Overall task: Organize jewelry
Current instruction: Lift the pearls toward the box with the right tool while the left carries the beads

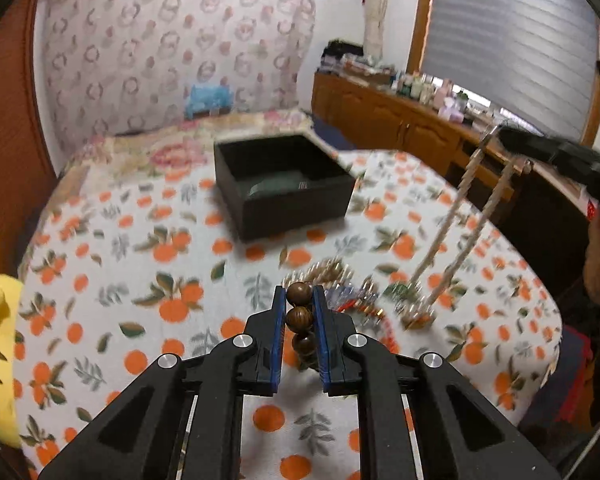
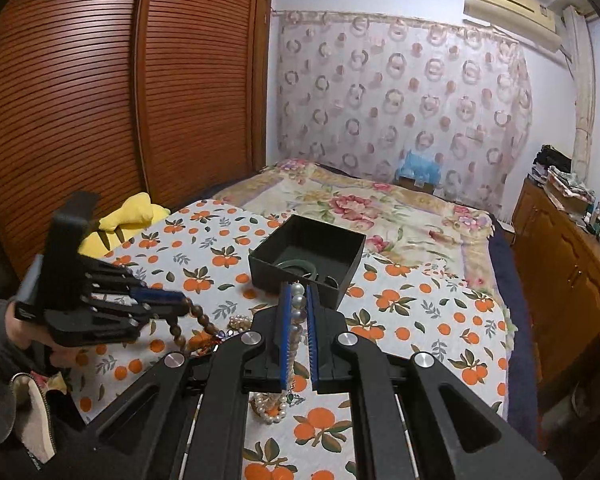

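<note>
Right now your left gripper (image 1: 299, 300) clamps a strand of brown wooden beads (image 1: 299, 294) between its blue pads, three round, glossy beads stacked in the gap; only the right wrist view shows the rest of that strand (image 2: 198, 320) sagging in a loop from the left gripper (image 2: 180, 303) down to the orange-print cloth (image 2: 420, 320); your right gripper (image 2: 299, 300) pinches a pearl necklace (image 2: 298, 300) in the same way, pale round pearls running between its fingers and ending in a heap on the cloth below; the left wrist view shows that necklace (image 1: 466, 216) as two taut, blurred strands rising from the cloth to the right gripper (image 1: 500, 132) at upper right; between the two grippers lies a small tangle of other jewelry (image 1: 340, 280), pearly and colourful, too blurred to sort out; beyond it stands an open black box (image 2: 300, 258), well apart from the left gripper; the right wrist view looks into it and shows a dark green bangle (image 2: 296, 266) on its floor; a yellow cushion (image 2: 128, 216) lies at the cloth's left edge.
</note>
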Demonstrator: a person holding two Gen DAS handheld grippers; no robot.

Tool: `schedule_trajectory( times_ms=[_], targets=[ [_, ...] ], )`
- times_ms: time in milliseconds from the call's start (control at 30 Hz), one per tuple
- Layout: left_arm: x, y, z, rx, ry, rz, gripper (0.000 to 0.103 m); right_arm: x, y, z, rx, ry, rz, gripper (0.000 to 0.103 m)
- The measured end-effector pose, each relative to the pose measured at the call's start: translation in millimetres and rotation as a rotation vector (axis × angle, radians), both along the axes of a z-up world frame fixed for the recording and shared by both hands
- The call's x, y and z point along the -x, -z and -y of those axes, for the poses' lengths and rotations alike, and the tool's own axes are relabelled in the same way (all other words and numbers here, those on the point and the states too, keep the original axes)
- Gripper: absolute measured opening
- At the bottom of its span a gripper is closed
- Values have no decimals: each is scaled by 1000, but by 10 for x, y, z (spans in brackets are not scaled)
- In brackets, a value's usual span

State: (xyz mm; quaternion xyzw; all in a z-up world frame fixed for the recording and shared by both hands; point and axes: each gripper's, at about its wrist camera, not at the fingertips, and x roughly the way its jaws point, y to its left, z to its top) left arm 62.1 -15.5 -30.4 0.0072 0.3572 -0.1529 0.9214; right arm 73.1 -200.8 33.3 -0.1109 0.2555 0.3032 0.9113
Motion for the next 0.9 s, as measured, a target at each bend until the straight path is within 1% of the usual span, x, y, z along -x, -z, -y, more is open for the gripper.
schedule_trajectory(
  times_ms=[133,267,400,667,900],
  targets=[
    [50,-224,27,-2,4,55,12,2,-1,2,1,-1,1,8],
    [73,-374,-4,-3,-7,92,12,-2,-41,-6,-2,1,10,8],
    [54,-445,-48,-9,-22,110,12,-38,-99,-17,-5,5,23,8],
    [-116,-529,-108,-11,-37,131,12,-220,-294,-76,0,2,59,8],
    [-384,-659,-118,3,-35,151,12,-452,-608,-119,-28,-2,101,8]
  ],
)
